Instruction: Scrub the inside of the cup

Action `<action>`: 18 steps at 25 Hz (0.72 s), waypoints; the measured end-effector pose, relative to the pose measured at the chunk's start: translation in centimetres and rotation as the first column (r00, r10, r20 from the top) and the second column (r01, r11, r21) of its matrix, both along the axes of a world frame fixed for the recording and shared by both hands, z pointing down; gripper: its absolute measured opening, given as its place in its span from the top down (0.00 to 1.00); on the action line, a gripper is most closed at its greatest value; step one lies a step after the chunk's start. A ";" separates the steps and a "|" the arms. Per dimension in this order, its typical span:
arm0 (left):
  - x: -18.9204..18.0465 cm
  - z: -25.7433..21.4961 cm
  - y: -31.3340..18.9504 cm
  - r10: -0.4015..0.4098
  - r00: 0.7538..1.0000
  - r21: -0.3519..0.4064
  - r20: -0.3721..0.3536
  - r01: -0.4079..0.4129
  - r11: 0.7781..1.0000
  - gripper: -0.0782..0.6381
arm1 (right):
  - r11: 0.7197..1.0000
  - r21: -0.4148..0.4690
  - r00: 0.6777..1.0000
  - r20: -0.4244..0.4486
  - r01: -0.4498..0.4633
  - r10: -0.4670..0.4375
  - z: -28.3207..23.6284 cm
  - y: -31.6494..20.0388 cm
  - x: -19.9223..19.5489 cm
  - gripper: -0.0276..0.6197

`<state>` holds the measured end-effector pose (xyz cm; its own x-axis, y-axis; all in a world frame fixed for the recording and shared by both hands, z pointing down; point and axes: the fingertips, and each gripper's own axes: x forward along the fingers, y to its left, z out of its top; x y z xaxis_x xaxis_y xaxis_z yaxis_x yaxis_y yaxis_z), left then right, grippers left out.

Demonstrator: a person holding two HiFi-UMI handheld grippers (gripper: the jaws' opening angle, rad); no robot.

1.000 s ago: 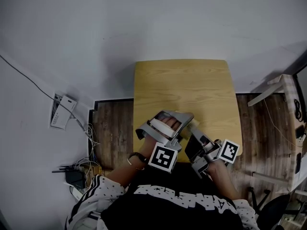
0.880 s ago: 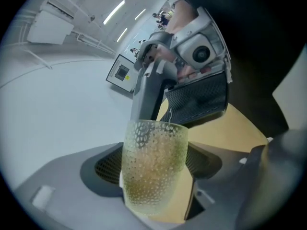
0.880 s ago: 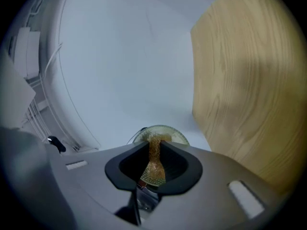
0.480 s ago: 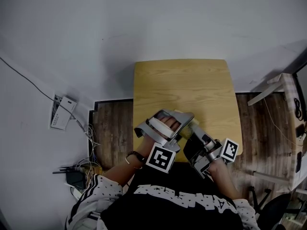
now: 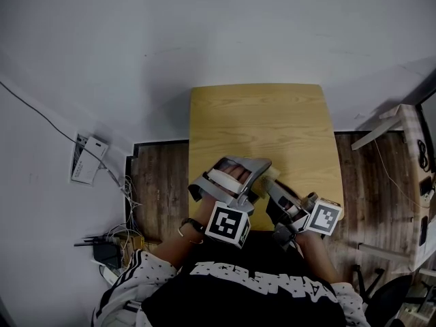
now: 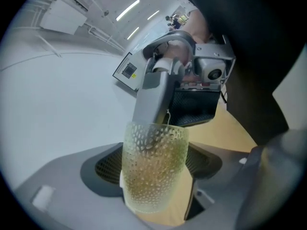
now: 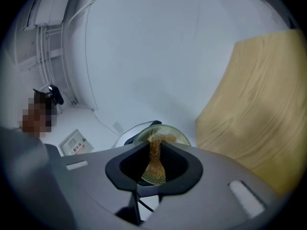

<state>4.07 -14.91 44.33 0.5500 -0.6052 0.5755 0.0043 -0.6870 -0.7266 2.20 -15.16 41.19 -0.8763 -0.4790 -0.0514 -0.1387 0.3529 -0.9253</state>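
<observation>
1. At the near edge of the wooden table (image 5: 272,118), the person is bringing both grippers together, tip to tip, just in front of their black printed top (image 5: 252,288).
2. The left gripper (image 5: 261,174) is clamping the cup (image 6: 153,169) by its sides. It is a clear, yellow-green tinted cup with a dimpled surface, and it is sitting squarely between the two jaws, its wall pressing against each.
3. The cup's mouth is facing the right gripper (image 7: 154,150), which is reaching in from the other side; in the left gripper view its grey jaws are dipping past the rim.
4. The right gripper's jaws are pinching a scrubber (image 7: 154,166) — a brownish, fibrous wad. It is sticking out beyond the jaw tips and lying inside the cup, against the round inner surface.
5. In the head view the cup is showing only as a pale patch between the two grippers, over the near part of the table; whether it is touching the tabletop cannot be told.
6. Each gripper's marker cube is pointing back toward the person — the left one (image 5: 228,225) beside the right one (image 5: 325,216).
7. To the left, a white box (image 5: 88,159) and a tangle of cables (image 5: 119,240) are lying on the floor.
</observation>
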 end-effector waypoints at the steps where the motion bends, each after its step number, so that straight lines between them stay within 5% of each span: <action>1: 0.0 -0.1 0.0 -0.005 1.000 -0.007 -0.006 0.005 1.000 0.35 | 1.000 0.022 1.000 -0.024 0.008 -0.007 -0.1 0.1 -0.1 0.85; 6: -0.4 -0.3 0.0 -0.026 0.999 -0.041 -0.040 0.025 0.999 0.35 | 0.976 0.196 0.970 -0.240 0.089 -0.040 0.0 0.7 -0.9 0.85; 13: -1.6 -0.7 -1.2 -0.102 0.986 -0.087 -0.129 0.091 0.992 0.35 | 0.898 0.354 0.888 -0.452 0.261 -0.080 -0.4 0.3 -2.4 0.85; 18: -1.5 -1.4 -1.5 -0.134 0.973 -0.126 -0.189 0.111 0.986 0.35 | 0.803 0.448 0.810 -0.583 0.393 -0.072 -0.8 0.4 -2.5 0.85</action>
<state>2.52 -16.43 42.94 0.5850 -0.6116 0.5327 -0.2198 -0.7518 -0.6217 -0.32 -14.81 40.42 -0.9203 -0.2912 0.2612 -0.3764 0.8408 -0.3890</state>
